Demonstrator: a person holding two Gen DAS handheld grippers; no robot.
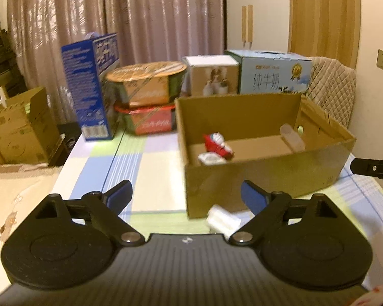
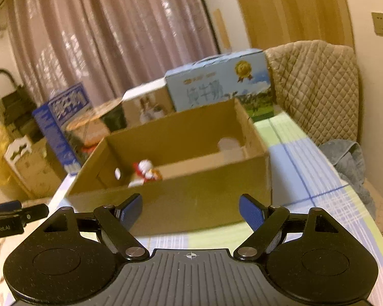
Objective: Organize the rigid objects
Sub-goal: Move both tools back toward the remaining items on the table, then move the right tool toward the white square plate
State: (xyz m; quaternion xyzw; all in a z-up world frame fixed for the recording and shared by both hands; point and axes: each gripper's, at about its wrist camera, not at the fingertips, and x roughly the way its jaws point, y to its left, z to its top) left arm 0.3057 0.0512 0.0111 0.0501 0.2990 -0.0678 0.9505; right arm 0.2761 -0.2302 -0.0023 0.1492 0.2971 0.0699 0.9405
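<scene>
Both claws stand spread and empty, the left gripper over a blurred white block lying just before the cardboard box, the right gripper nearer its front wall, which half hides a red-and-white figurine inside.

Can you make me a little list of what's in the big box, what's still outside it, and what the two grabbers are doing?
Box: open cardboard box on the checked tablecloth
Inside, left end: red and white toy figure, small white item beside it
Inside, right end: pale translucent piece, too blurred to name
Outside: small white block on the cloth by the box's front corner
Left gripper: open, holding nothing
Right gripper: open, holding nothing, facing the box's front wall
Behind: milk carton
</scene>
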